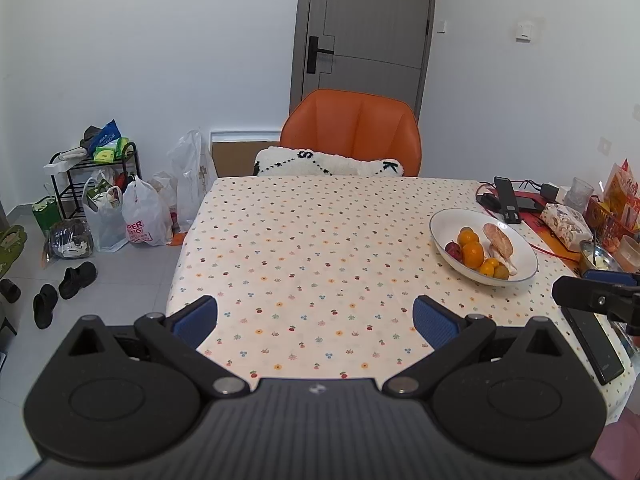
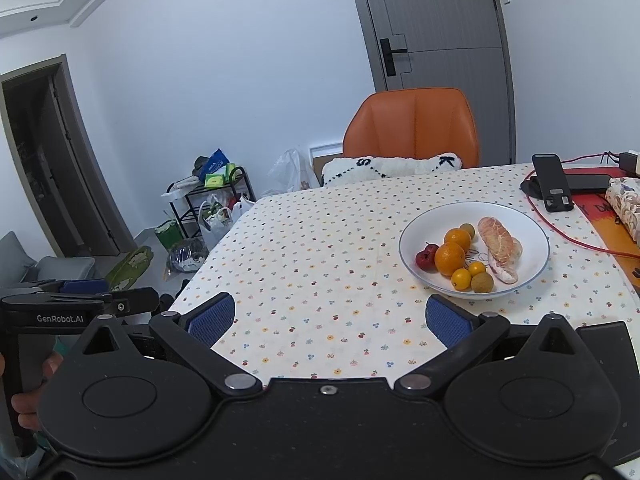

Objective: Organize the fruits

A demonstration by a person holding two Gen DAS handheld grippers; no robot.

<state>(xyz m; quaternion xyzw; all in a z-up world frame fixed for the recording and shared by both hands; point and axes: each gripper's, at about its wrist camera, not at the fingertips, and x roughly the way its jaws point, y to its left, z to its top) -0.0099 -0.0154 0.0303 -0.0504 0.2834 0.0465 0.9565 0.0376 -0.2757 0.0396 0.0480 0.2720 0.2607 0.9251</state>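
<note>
We hold both tools wide open and empty above the near edge of the surface, the left tool off to the left of the right tool and well apart from the fruit. Everything we have to sort sits in the white bowl, which lies ahead and to the right of the right tool, near its right pad, and far to the right of the left one. Inside it, two large oranges touch each other in the middle; we judge them firm, fairly heavy and smooth, so we would close across the widest part, with pads on opposite sides. The small red fruit rests against the left of the nearer orange; it looks light and glossy, likely to roll, and wants a gentle pinch at its middle. Two little yellow-orange citrus and a brownish round fruit crowd the bowl's near side, small enough to slip out if we squeeze off centre. The peeled pomelo segment lies on the right; it seems soft and easily torn, so we would take it across its thick middle with light pressure. The bowl itself looks hard, breakable and slick on the cloth.
</note>
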